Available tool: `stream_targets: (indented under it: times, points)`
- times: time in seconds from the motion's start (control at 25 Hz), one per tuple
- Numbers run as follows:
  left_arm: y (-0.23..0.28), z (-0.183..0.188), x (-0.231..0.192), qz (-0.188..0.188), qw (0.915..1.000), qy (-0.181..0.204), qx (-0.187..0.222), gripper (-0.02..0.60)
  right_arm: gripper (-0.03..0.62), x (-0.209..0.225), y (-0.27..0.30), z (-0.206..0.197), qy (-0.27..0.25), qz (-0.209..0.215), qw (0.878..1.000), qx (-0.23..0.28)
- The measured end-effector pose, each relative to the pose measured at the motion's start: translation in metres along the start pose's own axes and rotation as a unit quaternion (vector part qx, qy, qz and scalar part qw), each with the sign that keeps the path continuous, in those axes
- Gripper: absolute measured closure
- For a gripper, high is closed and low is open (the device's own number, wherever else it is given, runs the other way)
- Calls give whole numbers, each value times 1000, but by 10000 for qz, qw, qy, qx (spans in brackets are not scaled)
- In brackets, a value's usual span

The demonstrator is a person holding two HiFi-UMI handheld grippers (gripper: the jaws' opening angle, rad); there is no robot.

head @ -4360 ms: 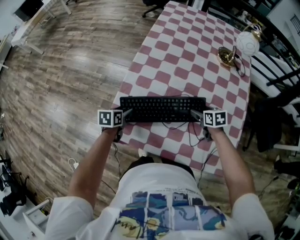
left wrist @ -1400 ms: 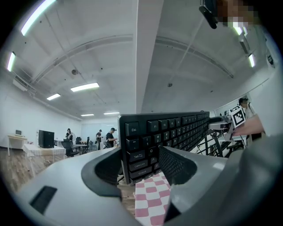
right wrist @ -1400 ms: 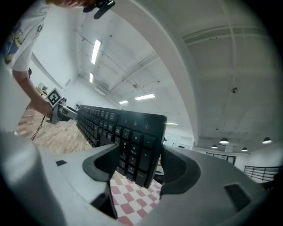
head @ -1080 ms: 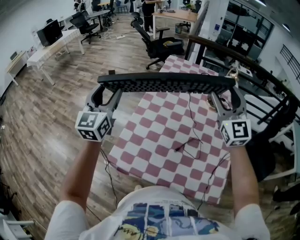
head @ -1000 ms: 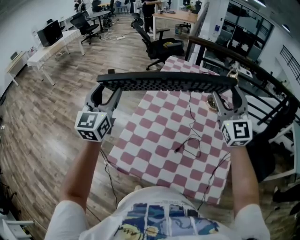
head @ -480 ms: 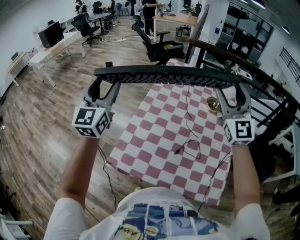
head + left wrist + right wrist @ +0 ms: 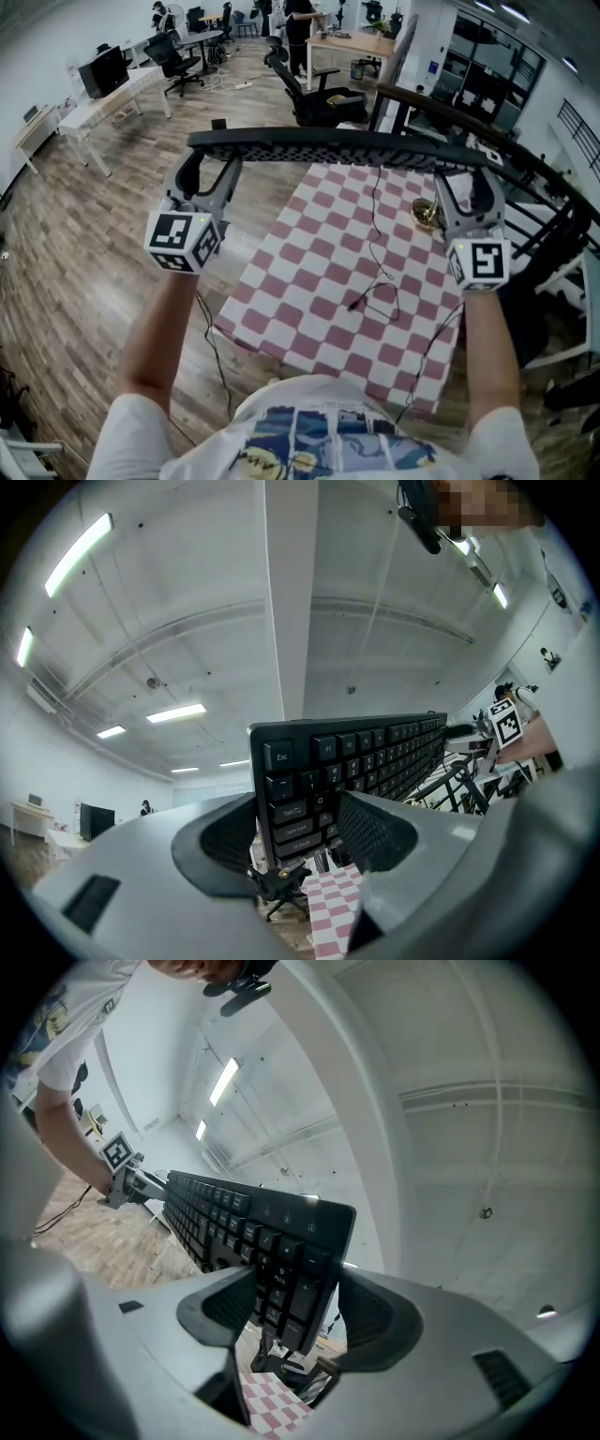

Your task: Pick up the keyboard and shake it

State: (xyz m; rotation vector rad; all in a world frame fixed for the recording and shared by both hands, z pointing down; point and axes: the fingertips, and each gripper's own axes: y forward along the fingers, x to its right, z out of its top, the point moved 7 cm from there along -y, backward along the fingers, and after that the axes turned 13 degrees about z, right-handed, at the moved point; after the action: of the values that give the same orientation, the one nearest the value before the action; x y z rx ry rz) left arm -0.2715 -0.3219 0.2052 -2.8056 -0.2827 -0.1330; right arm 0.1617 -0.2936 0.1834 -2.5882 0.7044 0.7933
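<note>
The black keyboard is held high in the air, level, its edge toward the head camera, well above the checked table. My left gripper is shut on its left end, where the Esc and Tab keys of the keyboard show between the jaws. My right gripper is shut on the right end, its pads clamped over the number pad of the keyboard. The keyboard's black cable hangs down onto the tablecloth.
A brass-coloured object stands at the table's far right. Black office chairs and desks stand beyond on the wooden floor. A dark railing runs along the right.
Since several seconds ago the keyboard has been lifted off the table to head height. Over the last second it has risen a little more and both grippers with it.
</note>
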Motion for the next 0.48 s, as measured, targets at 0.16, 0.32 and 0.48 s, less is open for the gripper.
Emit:
stream_targets:
  times: [0.16,0.32,0.48]
  points:
    - [-2,2,1,12,10000,5,81,322,326,0,-3,5,-113,-46,9999,122]
    - [-3,5,1,44,9999,-8,126,322,326,1,-4,10,-210,-84,9996,177]
    - [-2,5,1,64,9999,21,139,322,327,0,-5,10,-264,-129,9995,137]
